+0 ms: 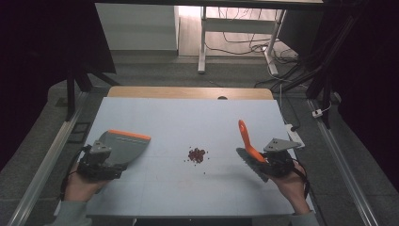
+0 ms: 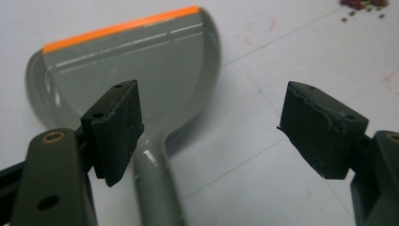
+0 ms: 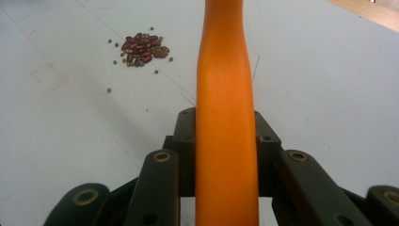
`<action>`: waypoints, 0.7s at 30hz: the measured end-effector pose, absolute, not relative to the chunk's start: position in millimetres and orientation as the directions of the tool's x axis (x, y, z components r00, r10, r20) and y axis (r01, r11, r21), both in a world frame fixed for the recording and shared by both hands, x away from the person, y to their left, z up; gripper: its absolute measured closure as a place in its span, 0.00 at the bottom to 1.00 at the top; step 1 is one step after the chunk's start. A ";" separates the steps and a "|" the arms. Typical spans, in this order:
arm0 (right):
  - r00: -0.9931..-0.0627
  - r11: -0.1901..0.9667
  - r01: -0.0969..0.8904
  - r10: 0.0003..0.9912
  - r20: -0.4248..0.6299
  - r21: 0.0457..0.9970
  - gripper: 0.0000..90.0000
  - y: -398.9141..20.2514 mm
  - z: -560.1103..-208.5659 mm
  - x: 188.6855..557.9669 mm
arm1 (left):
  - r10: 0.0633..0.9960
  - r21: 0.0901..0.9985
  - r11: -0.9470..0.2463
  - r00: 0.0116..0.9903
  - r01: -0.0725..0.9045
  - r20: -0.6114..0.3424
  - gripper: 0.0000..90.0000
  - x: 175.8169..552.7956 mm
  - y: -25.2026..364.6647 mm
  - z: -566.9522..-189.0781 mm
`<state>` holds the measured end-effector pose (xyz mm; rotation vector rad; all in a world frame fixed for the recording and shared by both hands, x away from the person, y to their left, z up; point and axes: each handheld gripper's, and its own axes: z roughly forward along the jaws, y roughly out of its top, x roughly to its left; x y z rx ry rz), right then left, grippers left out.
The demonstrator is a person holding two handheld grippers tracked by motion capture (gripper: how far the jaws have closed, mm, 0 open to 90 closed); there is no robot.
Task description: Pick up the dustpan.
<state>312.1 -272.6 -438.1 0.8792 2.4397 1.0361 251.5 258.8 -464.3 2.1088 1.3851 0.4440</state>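
You have one grey dustpan point(image 1: 123, 147) flat on the bench point(image 1: 188, 117), one orange brush point(image 1: 246, 139), one small heap of beans point(image 1: 196, 154) between them. Your left tool point(image 2: 207, 122) is spread wide over the dustpan's handle; your right tool point(image 3: 225, 141) pinches the brush handle, as its own view shows close up.

Lab or test bay, not home. Pale blue worktop point(image 1: 155, 117) boxed by metal frame rails point(image 1: 44, 160) left and right. Grey carpet floor. Loose cables point(image 1: 244, 44) under white desk legs point(image 1: 203, 42) at far side. Power strip point(image 1: 295, 134) on floor at right.
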 end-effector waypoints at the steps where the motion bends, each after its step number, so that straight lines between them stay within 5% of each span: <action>1: -0.748 0.541 0.407 0.660 -0.072 0.736 0.79 -272.4 -438.2 312.0 | 0.917 0.613 -0.289 0.397 0.735 -0.044 0.25 252.0 261.8 -465.6; 21: -0.747 0.551 0.413 0.661 -0.077 0.726 0.79 -271.2 -441.3 312.6 | 0.955 0.459 -0.195 0.275 0.867 -0.112 0.23 265.7 286.4 -501.3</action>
